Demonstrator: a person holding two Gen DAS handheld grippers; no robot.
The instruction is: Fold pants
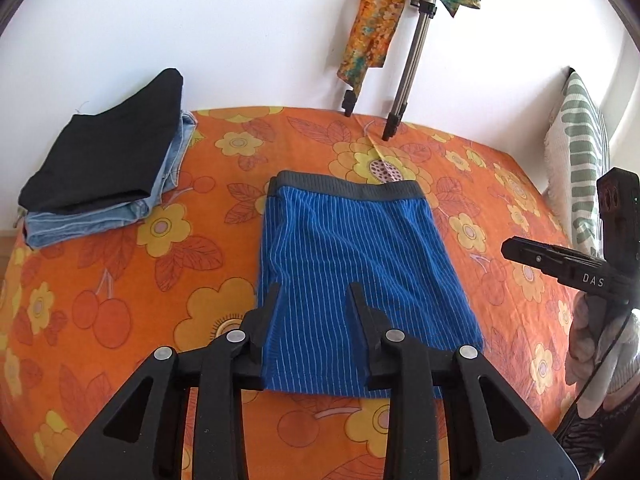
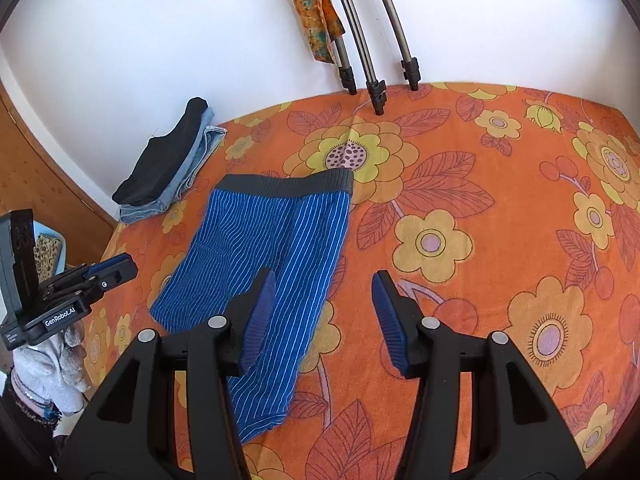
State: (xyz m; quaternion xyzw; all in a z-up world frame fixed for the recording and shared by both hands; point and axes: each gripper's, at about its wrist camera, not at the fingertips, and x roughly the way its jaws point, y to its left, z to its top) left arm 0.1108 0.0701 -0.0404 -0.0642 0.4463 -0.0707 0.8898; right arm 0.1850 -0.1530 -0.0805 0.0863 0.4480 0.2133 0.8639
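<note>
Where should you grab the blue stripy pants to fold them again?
Probably at the hem end nearest the left hand-held gripper, one corner each with the right hand-held gripper. The blue striped pants lie flat on the orange bedsheet, grey waistband far away, so the near edge lifts over towards it.

Left tool (image 1: 314,292) and right tool (image 2: 324,280) both angled downward, jaws apart, nothing gripped.

Your pants (image 1: 352,264) are ribbed matt knit cloth; the bed sheet (image 1: 460,200) is printed matt cotton; upper left, denim (image 1: 100,220); tripod legs (image 1: 412,64) are brushed metal.
</note>
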